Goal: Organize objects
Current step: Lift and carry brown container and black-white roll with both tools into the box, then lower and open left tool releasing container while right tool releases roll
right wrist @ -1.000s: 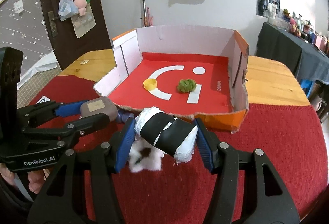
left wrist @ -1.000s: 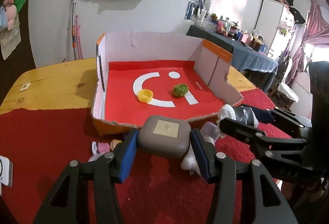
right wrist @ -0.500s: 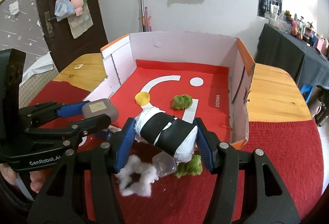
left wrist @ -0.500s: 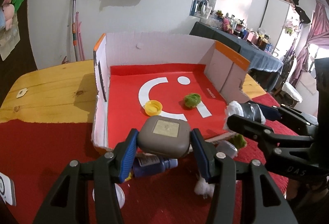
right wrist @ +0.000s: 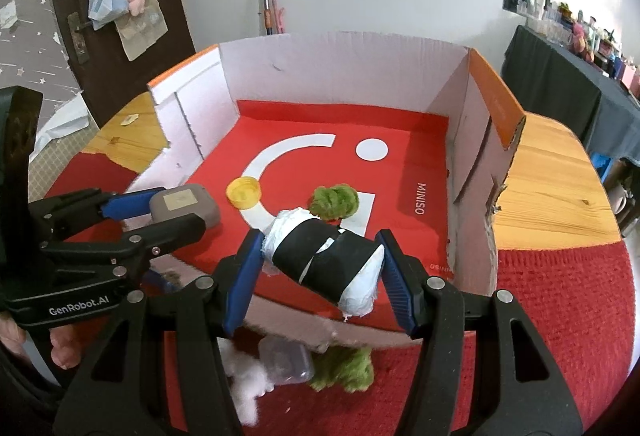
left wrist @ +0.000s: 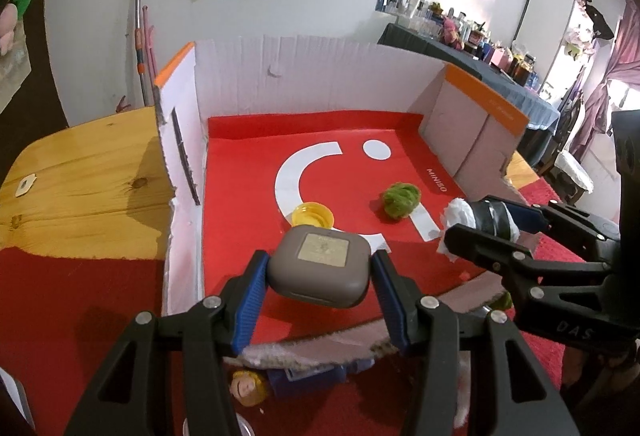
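My left gripper (left wrist: 318,276) is shut on a grey rounded case (left wrist: 320,268) and holds it over the front of the open cardboard box (left wrist: 320,76). My right gripper (right wrist: 320,264) is shut on a white roll wrapped in black tape (right wrist: 324,260), also above the box's front edge (right wrist: 360,332). On the box's red floor lie a yellow cap (left wrist: 312,214) and a green pompom (left wrist: 400,198). The case also shows in the right wrist view (right wrist: 184,206), and the roll in the left wrist view (left wrist: 480,220).
Loose items lie on the red cloth before the box: a white pompom (right wrist: 244,376), a clear plastic piece (right wrist: 286,360), a green pompom (right wrist: 344,368), a blue bottle (left wrist: 304,380) and a small doll (left wrist: 248,388). The wooden table (left wrist: 80,176) extends left and right.
Both grippers have moved forward, carrying the case and the roll from over the red cloth to above the box's front edge. The loose items now sit under and behind the fingers.
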A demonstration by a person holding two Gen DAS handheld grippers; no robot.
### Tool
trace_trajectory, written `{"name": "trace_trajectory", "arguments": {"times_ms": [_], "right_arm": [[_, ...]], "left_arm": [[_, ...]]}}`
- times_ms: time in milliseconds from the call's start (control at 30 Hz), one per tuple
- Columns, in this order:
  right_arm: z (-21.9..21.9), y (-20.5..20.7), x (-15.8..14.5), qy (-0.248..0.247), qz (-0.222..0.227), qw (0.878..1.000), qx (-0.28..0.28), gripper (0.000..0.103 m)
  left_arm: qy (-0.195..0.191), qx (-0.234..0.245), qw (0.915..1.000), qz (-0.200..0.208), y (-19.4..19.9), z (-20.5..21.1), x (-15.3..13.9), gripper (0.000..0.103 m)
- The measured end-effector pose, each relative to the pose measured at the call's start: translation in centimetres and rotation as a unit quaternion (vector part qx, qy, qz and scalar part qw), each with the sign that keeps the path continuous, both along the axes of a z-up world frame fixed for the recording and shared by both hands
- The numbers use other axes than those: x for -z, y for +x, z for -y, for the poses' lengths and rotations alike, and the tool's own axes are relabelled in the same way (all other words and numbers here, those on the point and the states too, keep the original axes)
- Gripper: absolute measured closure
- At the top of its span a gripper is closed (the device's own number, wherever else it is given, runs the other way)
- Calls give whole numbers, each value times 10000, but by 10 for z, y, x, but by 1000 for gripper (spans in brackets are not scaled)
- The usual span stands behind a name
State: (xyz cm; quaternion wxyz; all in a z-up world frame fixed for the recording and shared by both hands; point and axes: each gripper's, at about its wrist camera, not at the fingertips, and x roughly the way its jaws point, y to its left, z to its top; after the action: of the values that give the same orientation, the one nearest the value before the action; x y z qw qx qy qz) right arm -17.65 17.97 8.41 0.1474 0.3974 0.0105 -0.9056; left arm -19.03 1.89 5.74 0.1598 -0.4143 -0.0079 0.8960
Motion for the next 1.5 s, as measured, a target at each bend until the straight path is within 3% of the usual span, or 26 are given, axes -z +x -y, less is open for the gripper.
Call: {"name": "trace_trajectory", "arguments": {"times_ms": [1067,1500], "right_arm": [[5,-30,30,243,555,9981,-126,47],[6,-32,33,240,579,9980,-129,47]], "left_arm": [[-218,148,9993,250,-16,-11,19,49],[-269,170,9991,278,-14,-14,21,49]]}}
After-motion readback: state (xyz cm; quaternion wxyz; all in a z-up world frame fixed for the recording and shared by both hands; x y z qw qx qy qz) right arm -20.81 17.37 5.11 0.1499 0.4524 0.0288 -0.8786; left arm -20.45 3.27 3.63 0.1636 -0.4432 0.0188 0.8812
